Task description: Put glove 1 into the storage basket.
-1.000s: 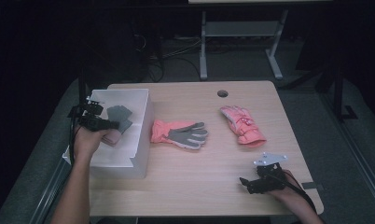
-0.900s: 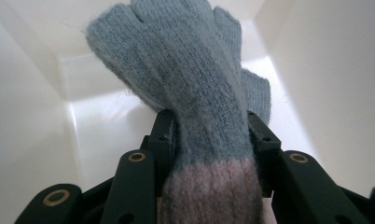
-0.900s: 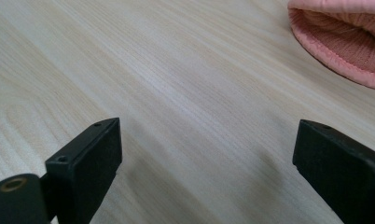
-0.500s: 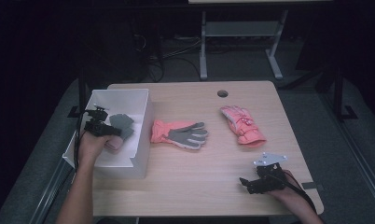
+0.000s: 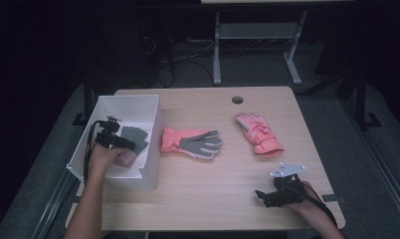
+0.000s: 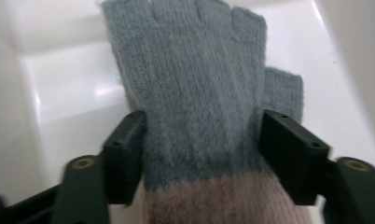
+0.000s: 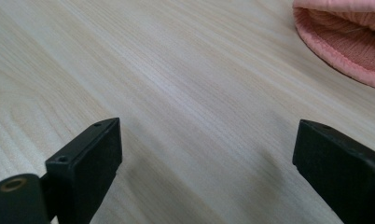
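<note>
A grey knit fingerless glove [image 6: 190, 79] with a pink cuff lies flat on the floor of a white bin [image 5: 155, 124]. My left gripper [image 6: 202, 140] is down inside the bin [image 6: 59, 93], jaws spread wide on either side of the glove, touching its edges without squeezing it. From the high view, the left gripper [image 5: 122, 142] sits near the bin's middle over that glove [image 5: 134, 135]. My right gripper [image 5: 261, 195] rests open on the table's near right part. In its own view the right gripper [image 7: 206, 149] has bare wood between its jaws, and a pink glove's cuff [image 7: 344, 42] lies ahead.
An orange glove with a grey palm [image 5: 190, 143] lies just right of the bin. A pink ski glove [image 5: 259, 133] lies farther right. A round cable hole [image 5: 237, 99] is near the table's far edge. Dark floor and desk legs surround the table [image 5: 208, 199].
My left gripper has come down into the bin and toward the near side, bringing the grey glove to the bin's floor. The right gripper has stayed put.
</note>
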Demonstrator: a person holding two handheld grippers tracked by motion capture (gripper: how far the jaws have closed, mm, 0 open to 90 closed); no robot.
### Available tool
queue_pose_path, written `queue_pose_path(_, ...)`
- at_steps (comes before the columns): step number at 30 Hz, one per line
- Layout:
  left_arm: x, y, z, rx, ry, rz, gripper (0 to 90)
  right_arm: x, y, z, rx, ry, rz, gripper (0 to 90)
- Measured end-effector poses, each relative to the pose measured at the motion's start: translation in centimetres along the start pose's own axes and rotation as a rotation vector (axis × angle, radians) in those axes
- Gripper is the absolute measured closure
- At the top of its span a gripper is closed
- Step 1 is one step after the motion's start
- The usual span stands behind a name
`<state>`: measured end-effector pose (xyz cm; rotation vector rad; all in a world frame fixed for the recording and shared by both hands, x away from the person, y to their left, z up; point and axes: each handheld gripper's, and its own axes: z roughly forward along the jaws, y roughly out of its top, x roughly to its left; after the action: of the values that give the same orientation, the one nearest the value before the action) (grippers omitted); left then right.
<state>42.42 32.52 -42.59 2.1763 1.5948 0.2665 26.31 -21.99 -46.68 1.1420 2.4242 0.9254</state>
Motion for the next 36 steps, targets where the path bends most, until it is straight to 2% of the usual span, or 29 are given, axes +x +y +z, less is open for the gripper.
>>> queue_pose_path(2, -0.1, 0.2, -0.3, -0.018, 0.019, 0.001, 26.6, 0.0, 0.0, 0.0, -0.002, 0.0, 0.001, 7.7)
queue_pose_path(9, -0.6, 0.9, -1.8, -0.046, 0.027, 0.01, 17.4, 0.0, 0.0, 0.0, -0.003, 0.001, 0.001, 7.7)
queue_pose_path(13, -0.8, 1.4, -2.9, -0.066, 0.03, 0.035, 16.7, 0.0, 0.0, 0.0, -0.002, 0.001, 0.001, 7.7)
queue_pose_path(15, -1.1, 1.6, -4.0, -0.089, 0.015, 0.046, 16.5, -0.1, 0.0, 0.0, -0.003, 0.001, 0.001, 7.7)
queue_pose_path(16, -1.1, 1.6, -4.0, -0.089, 0.015, 0.046, 16.5, -0.1, 0.0, 0.0, -0.003, 0.001, 0.001, 7.7)
queue_pose_path(22, -2.3, 2.3, -6.9, -0.153, -0.038, 0.082, 16.5, 0.1, 0.0, 0.1, 0.0, 0.0, 0.001, 7.7)
queue_pose_path(23, -2.8, 2.5, -7.5, -0.17, -0.062, 0.091, 16.5, 0.1, 0.0, 0.1, 0.0, 0.0, 0.001, 7.7)
queue_pose_path(24, -2.8, 2.5, -7.5, -0.17, -0.062, 0.091, 16.5, 0.1, 0.0, 0.1, 0.0, 0.0, 0.001, 7.7)
queue_pose_path(25, -3.4, 2.7, -8.1, -0.184, -0.09, 0.104, 16.5, 0.1, 0.0, 0.1, 0.0, 0.001, 0.004, 7.7)
queue_pose_path(28, -4.2, 2.9, -8.6, -0.198, -0.113, 0.121, 16.5, 0.1, 0.0, 0.1, -0.001, 0.0, 0.003, 7.7)
queue_pose_path(30, -5.4, 3.1, -9.0, -0.212, -0.153, 0.151, 16.5, 0.1, 0.0, 0.1, 0.002, 0.001, 0.004, 7.7)
queue_pose_path(35, -7.8, 3.4, -9.4, -0.242, -0.211, 0.201, 16.5, 0.0, 0.0, 0.1, 0.0, 0.0, 0.004, 7.7)
queue_pose_path(36, -7.8, 3.4, -9.4, -0.242, -0.211, 0.201, 16.6, 0.0, 0.0, 0.1, 0.0, 0.0, 0.004, 7.7)
